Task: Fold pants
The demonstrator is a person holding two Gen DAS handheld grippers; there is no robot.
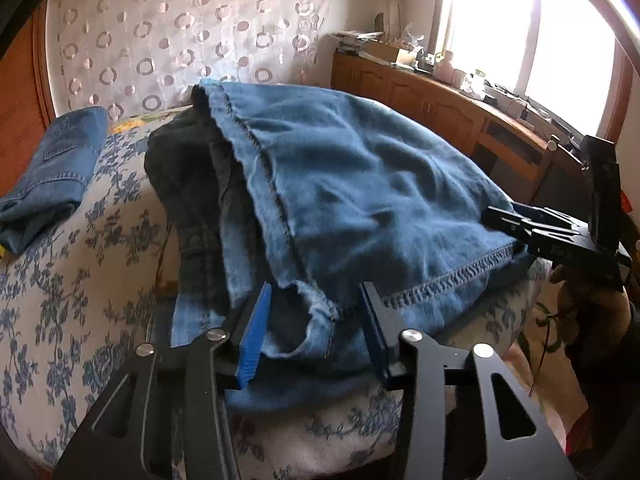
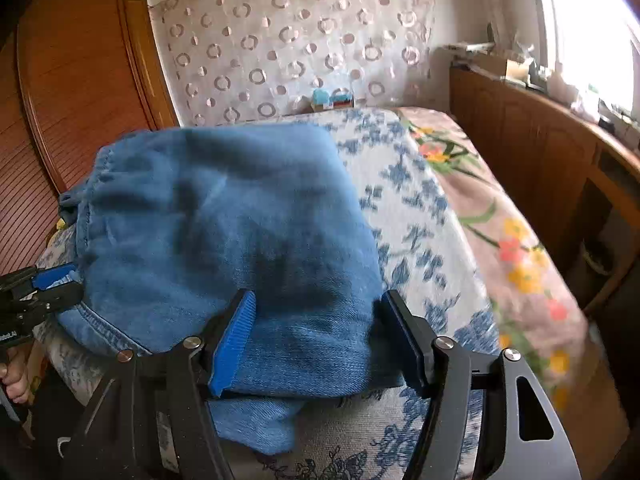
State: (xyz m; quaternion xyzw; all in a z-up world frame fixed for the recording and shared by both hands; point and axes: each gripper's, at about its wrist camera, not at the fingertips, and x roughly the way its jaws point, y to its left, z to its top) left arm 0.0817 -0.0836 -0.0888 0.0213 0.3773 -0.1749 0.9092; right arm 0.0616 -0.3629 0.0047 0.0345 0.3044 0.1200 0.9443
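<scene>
Blue pants lie folded in a thick bundle on the bed, fuzzy lining and an overlock seam facing up, with a dark part at the left. My left gripper straddles the bundle's near corner; the hem lies between its pads, which stand apart from it, so it is open. In the right wrist view the left gripper sits at the bundle's left edge. My right gripper is open wide over the near edge of the pants, pads on either side and not pressing. The right gripper also shows at the bundle's right edge.
The bed cover is white with blue flowers; a pink floral sheet runs along its right side. A second folded pair of jeans lies at the far left. A cluttered wooden cabinet stands under the window, a wardrobe at the left.
</scene>
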